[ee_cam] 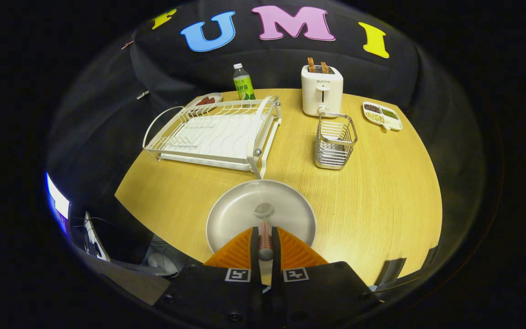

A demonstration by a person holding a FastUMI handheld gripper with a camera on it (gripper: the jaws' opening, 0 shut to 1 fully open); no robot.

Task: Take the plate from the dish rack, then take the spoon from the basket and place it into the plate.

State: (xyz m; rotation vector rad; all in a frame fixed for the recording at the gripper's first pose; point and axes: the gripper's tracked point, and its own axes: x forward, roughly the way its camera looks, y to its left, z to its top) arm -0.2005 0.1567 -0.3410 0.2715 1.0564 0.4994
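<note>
The hand-held gripper (265,244) pinches the spoon (264,228) by its handle, both fingers pressing on it. The spoon's bowl sits over the middle of the plate (231,214). The plate lies on the table (381,196), near the dish rack (213,132) and basket (334,141).

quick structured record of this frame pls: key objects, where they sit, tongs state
plate: flat on the table, just ahead of the tongs
spoon: handle clamped between both fingers, bowl over the plate's middle
tongs: shut on the spoon
dish rack: beyond the plate, no dishes in it
basket: wire, beside the rack, in front of the toaster
task stage: spoon over plate, not yet released
</note>
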